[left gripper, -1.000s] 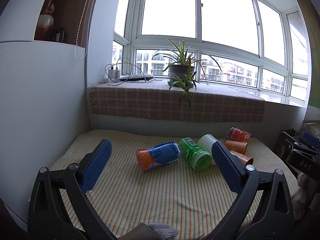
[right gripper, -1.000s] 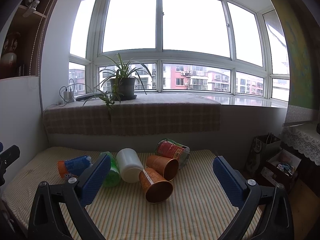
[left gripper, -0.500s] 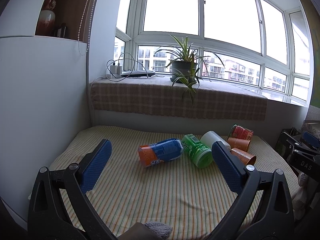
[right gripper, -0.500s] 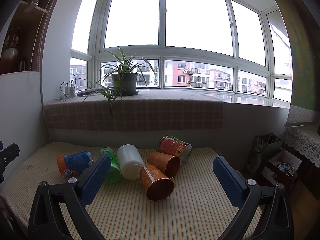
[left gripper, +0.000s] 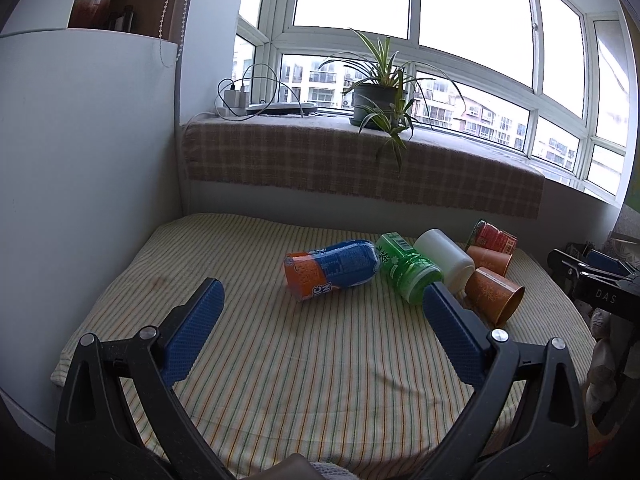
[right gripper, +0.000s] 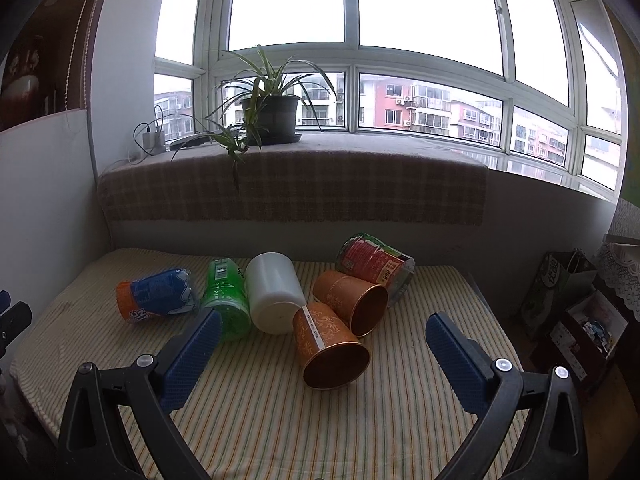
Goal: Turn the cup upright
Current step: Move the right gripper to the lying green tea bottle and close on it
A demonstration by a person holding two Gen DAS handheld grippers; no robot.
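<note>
Several cups lie on their sides on a striped cloth. An orange-and-blue cup [left gripper: 332,268] [right gripper: 156,294] is leftmost, then a green cup [left gripper: 408,268] [right gripper: 226,300], a white cup [left gripper: 444,258] [right gripper: 276,292], two copper cups [right gripper: 328,344] [right gripper: 352,300] [left gripper: 494,294], and a red-and-green cup [right gripper: 374,262] [left gripper: 494,236]. My left gripper [left gripper: 318,316] is open and empty, short of the orange-and-blue cup. My right gripper [right gripper: 320,344] is open and empty, with the nearer copper cup between its fingers in view.
The striped cloth [left gripper: 280,360] [right gripper: 280,420] covers a table set against a white wall on the left. A sill with a plaid cover [right gripper: 288,184] holds a potted plant [right gripper: 272,116] and chargers. Bags and boxes [right gripper: 580,312] stand to the right.
Both grippers have tilted downward and come closer to the cups, which now sit higher and larger in view. No cup has moved. Both grippers stayed open.
</note>
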